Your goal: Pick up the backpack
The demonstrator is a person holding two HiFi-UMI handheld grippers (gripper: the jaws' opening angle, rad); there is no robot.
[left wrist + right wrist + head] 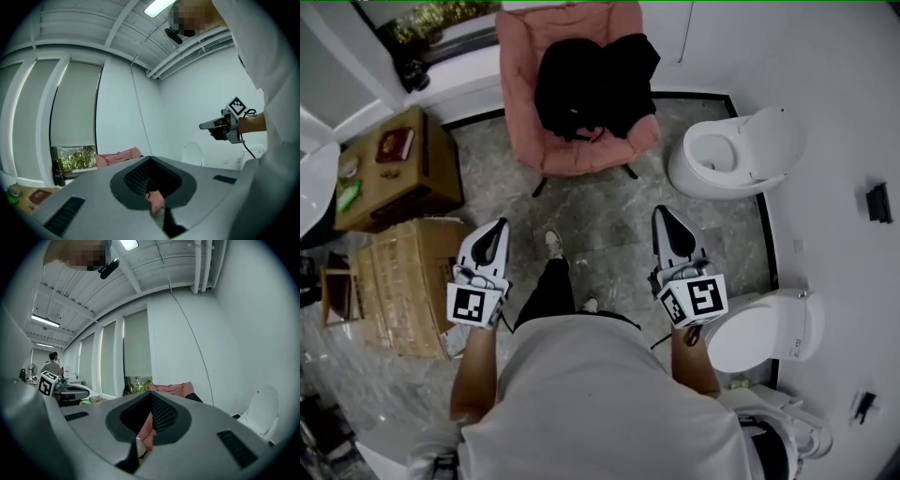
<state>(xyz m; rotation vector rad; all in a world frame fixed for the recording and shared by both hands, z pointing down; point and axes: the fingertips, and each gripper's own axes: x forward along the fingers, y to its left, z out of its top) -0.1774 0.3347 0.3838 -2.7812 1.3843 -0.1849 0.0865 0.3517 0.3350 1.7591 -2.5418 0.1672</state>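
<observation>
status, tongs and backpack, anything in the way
Left tongs shut, empty; right tongs shut, empty. Backpack lying on chair ahead, untouched. Only bare floor between.

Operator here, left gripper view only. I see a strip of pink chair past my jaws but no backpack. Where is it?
Observer: The head view shows the black backpack lying on the seat of the pink chair, straight ahead of the person.
Operator: How close are the grippers?
Observer: The left gripper and the right gripper both hang short of the chair, over the floor, touching nothing.
Operator: Anything low on my left?
Observer: A cardboard box stands on the floor just outside the left gripper.
</observation>
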